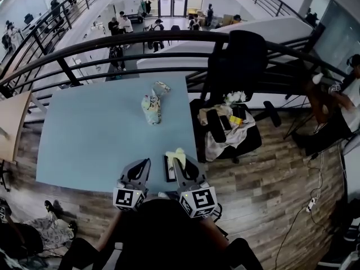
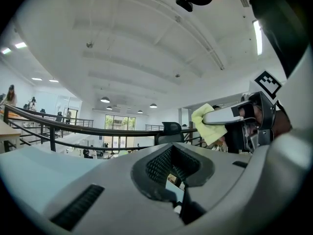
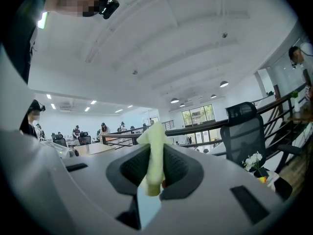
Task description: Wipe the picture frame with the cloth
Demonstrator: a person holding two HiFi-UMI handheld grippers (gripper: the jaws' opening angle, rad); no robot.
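**Cloth poised beside the frame**

My right gripper (image 1: 180, 161) is clenched on the yellow cloth (image 3: 155, 155). My left gripper (image 1: 140, 172) has its jaws drawn together, apparently on nothing. The picture frame (image 1: 169, 170) lies on the table (image 1: 90, 134) between them, long axis pointing away from me. It is just left of the cloth, so I judge the right gripper nearer.

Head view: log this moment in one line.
right hand-held gripper shut on yellow cloth | left hand-held gripper shut | picture frame on table between them
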